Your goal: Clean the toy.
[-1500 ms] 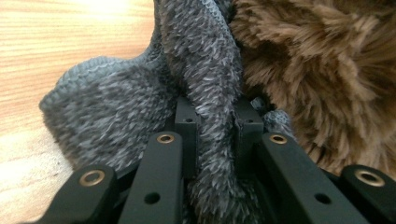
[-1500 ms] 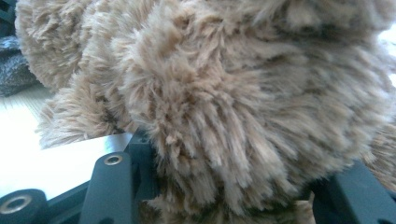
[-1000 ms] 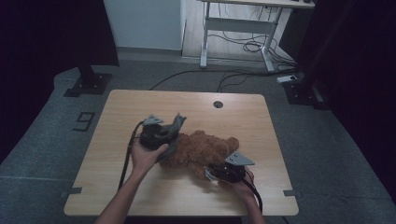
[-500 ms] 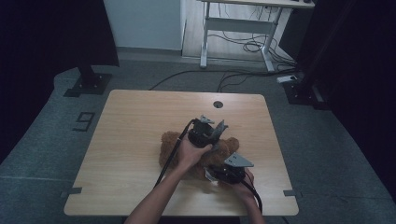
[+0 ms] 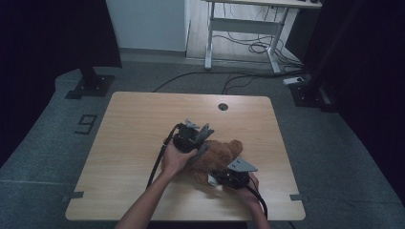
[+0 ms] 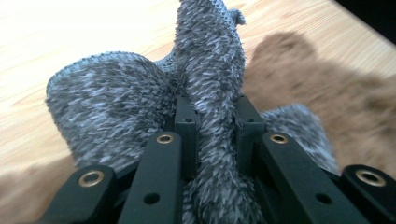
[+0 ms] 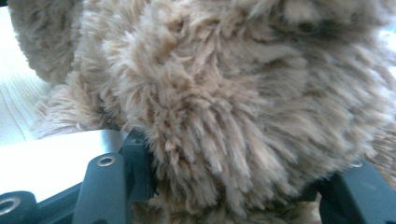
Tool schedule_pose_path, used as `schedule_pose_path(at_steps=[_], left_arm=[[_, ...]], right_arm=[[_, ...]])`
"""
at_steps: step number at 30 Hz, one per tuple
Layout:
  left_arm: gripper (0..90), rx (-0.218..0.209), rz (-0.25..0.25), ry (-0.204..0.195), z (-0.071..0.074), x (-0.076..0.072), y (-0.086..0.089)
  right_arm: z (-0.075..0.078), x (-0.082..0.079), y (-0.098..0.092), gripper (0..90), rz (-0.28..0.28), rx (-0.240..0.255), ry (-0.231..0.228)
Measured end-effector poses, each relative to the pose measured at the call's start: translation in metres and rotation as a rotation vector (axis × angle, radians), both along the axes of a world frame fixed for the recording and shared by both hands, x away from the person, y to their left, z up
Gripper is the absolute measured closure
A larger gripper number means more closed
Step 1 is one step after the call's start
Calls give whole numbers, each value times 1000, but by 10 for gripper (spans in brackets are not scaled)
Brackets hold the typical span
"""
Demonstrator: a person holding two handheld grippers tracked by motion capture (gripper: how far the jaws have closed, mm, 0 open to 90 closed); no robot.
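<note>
Dressing the teddy bear [image 5: 220, 155] looks like the work in hand, and it lies on its back or side near the front right part of the wooden table [image 5: 138, 119], brown and plush. A grey fuzzy cloth [image 6: 140, 102], perhaps a small scarf or garment, hangs over the bear's upper part, pinched in the left gripper [image 5: 203, 138]; in the left gripper view the jaws are clamped tight on a gathered fold of it, with the rest fanning out above the bear's fur. The right gripper [image 5: 216, 179] sits at the bear's near side, and in the right gripper view its jaws stand on either side of a thick bulge of fur. They have just been opening, so I cannot tell whether they still press on the bear or merely flank it.

To do this step well, the bear should be steadied before the cloth is drawn across, since a loose plush toy will slide on smooth wood. I judge the right gripper needs a firm hold on a limb or the body. The cloth is best lowered slowly and kept spread, not bunched, so it drapes flat. Pulling too hard on one fold could drag the bear sideways or let the cloth slip free.
</note>
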State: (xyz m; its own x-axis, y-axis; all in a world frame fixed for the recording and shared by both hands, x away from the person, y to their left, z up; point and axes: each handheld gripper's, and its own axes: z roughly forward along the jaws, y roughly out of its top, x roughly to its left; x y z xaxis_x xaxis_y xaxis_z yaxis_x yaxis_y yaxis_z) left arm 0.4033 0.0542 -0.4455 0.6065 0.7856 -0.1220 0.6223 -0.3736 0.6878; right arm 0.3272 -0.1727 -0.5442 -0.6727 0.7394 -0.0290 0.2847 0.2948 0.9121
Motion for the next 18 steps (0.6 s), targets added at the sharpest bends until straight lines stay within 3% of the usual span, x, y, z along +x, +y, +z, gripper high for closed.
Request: schedule_pose_path(at_steps=[4, 7, 11, 14, 18], left_arm=[[759, -23, 25, 20, 0, -3, 26], [756, -30, 44, 11, 0, -7, 43], [755, -40, 115, -3, 0, -9, 73], [756, -67, 149, 23, -8, -10, 93], [756, -25, 200, 44, -22, -11, 116]], right_arm=[[-1, 0, 2, 404, 4, -9, -6], [-2, -1, 4, 404, 3, -17, -6], [-2, -1, 4, 405, 4, -12, 2], [-2, 0, 3, 406, 7, -6, 8], [-3, 0, 3, 408, 4, -4, 12]])
